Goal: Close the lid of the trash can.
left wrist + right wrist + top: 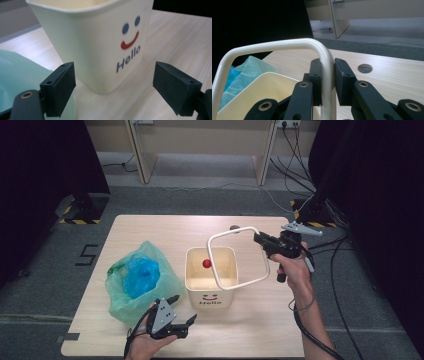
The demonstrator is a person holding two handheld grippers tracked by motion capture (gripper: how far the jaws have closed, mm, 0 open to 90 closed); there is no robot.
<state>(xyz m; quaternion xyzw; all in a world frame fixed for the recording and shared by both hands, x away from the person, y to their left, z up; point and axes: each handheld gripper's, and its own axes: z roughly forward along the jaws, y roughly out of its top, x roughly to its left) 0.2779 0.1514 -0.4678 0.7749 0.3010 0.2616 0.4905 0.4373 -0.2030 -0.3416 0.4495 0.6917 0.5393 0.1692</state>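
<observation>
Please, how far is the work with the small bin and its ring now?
Done: the cream ring is off the bin, lifted clear above it. In hand: the right hand-held gripper clamps the ring; the left one waits open beside the bin. Probably left: fitting the green bag and replacing the ring.

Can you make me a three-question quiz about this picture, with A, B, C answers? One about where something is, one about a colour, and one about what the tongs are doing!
1. Where is the green bag?
A. To the left of the bin, seen from the high view
B. Inside the bin
C. On the floor

2. What colour is the little ball inside the bin?
A. Yellow
B. Red
C. Black

3. What are the right tongs doing?
A. Hanging open over the bag
B. Lying flat on the table
C. Pinching the cream ring frame

Answers:
1. A, the bag sits on the table beside the bin's left wall.
2. B, a red ball shows inside the bin.
3. C, both pads squeeze the frame's bar in the right gripper view.
</observation>
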